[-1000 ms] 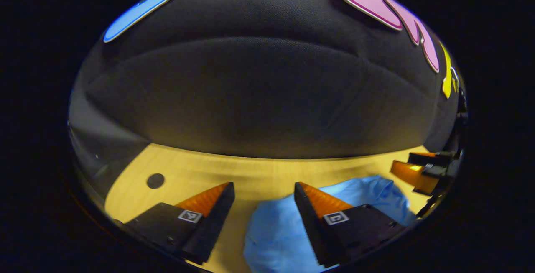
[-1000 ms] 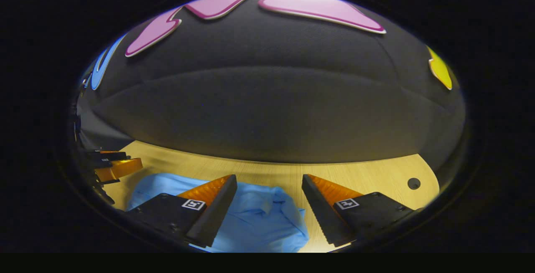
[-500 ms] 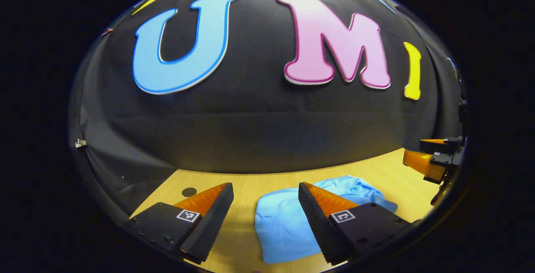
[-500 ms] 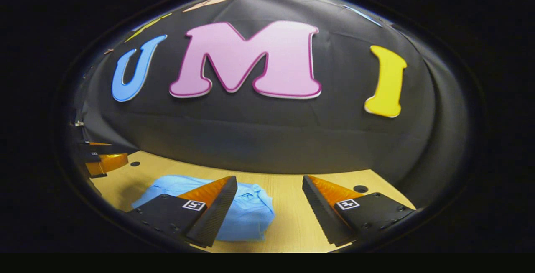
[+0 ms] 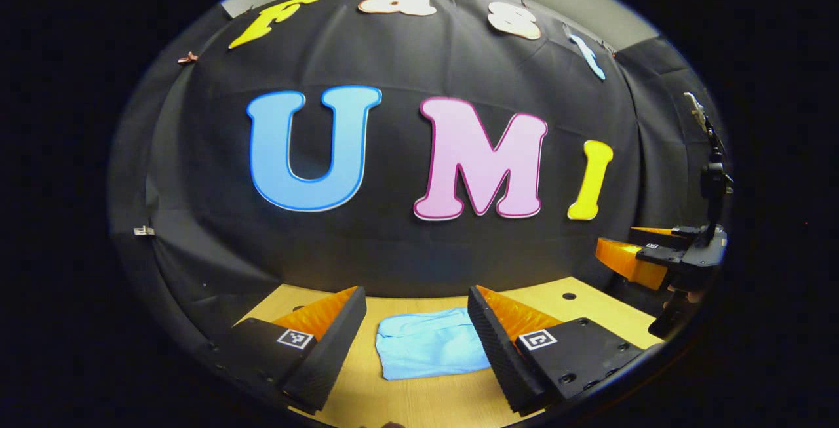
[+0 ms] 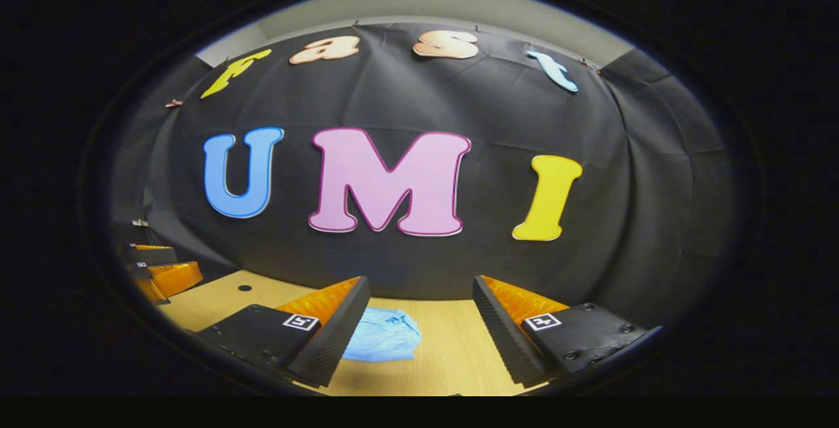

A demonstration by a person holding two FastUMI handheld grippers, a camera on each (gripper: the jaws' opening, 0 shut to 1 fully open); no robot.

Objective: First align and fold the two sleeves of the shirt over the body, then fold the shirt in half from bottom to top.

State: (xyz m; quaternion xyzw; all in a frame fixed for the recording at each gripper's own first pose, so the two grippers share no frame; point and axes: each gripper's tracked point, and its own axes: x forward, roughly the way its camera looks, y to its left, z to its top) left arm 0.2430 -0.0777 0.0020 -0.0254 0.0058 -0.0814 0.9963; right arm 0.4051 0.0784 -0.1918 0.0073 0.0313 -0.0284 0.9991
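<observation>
A blue shirt (image 5: 429, 351) lies as a compact folded packet on the wooden tabletop (image 5: 590, 313), nearer its front edge than the back one by the booth wall, w/ bare wood on both sides. Left tool (image 5: 414, 343) hangs above and short of it, jaws wide, nothing between them; the packet shows thru the gap. Right tool (image 6: 419, 333) is likewise wide and empty, held off to the shirt's right, so the shirt (image 6: 383, 343) sits just past its left finger. In the left gripper view the right tool (image 5: 645, 259) appears at the tabletop's right edge, lifted clear. No sleeves stick out and the bundle looks halved, so both folds appear done; tools prob. held high and apart to keep from snagging the cloth. Packet's edges look roughly square, tho fine creases are too small to judge
</observation>
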